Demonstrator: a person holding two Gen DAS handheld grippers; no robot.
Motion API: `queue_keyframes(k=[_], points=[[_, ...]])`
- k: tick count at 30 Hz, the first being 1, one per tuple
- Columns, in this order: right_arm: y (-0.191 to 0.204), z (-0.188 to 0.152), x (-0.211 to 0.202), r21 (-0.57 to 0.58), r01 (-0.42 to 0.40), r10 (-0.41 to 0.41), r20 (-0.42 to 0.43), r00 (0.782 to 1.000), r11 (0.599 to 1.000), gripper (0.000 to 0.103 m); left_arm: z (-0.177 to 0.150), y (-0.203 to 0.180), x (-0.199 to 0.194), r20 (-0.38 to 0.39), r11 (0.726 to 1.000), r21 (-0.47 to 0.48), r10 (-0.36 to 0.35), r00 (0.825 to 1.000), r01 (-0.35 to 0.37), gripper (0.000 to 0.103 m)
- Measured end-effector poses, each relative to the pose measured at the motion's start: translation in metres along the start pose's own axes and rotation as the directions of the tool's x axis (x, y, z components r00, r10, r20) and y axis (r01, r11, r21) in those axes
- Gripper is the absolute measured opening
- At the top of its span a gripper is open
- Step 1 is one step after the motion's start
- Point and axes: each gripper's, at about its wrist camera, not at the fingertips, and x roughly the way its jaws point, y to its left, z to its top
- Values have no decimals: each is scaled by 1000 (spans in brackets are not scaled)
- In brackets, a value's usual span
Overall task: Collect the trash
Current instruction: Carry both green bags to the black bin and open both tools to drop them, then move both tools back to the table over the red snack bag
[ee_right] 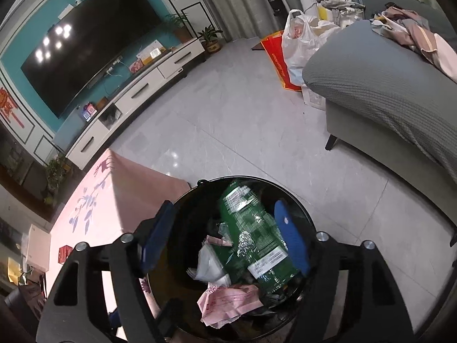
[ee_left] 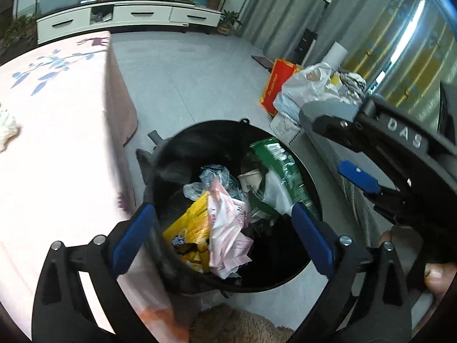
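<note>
A black round bin (ee_left: pixel 171 154) stands on the floor beside the table, also in the right wrist view (ee_right: pixel 302 214). It holds a green foil packet (ee_left: pixel 280 168) (ee_right: pixel 251 228), a yellow packet (ee_left: pixel 191 223), pink crumpled paper (ee_left: pixel 228 234) (ee_right: pixel 228 303) and a clear plastic bag (ee_left: pixel 211 180). My left gripper (ee_left: pixel 221 234) is open and empty above the bin. My right gripper (ee_right: pixel 225 237) is open and empty above the bin too; its body shows in the left wrist view (ee_left: pixel 400 143).
A table with a pink flowered cloth (ee_left: pixel 57 114) stands left of the bin, with a white crumpled thing (ee_left: pixel 7 128) on it. A grey sofa (ee_right: pixel 385 71) is on the right. Plastic bags (ee_right: pixel 300 37) and a red bag (ee_right: pixel 277 57) stand on the floor beyond.
</note>
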Motion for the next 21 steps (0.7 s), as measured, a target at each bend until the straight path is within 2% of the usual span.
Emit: queue_keyframes(k=[1,6,11,14,16,18,20,21], points=[[1,0,-1,0,1,-1,4,1000,1000,79,1,6,-6,6,1000,-17,3,1000,-3,99],[17,-2,-9,-30,-29,30,29,999,999,84,7,34,-44,64,997,-66,50,997,-46,99],[50,-9,-14,-115,-62,68,49,996,991,92,11,76,-97,146,985,-122,140,979,-123,100],[74,-16,-15,-171,-80,92,62,994,982,96,12,109,-125,185,971,-139,221,958,-197,100],[90,-22,-15,-200,-89,106,72,992,976,96,11,140,-137,187,951,-156,293,938,-266,100],[106,-29,-14,-226,-107,128,83,988,968,98,8,175,-145,174,922,-200,367,914,-332,100],[127,-40,-10,-273,-122,157,110,981,954,100,1,215,-155,182,883,-301,423,888,-360,100],[141,-49,-7,-320,-133,179,119,977,938,99,-3,238,-156,175,855,-365,450,875,-367,100]])
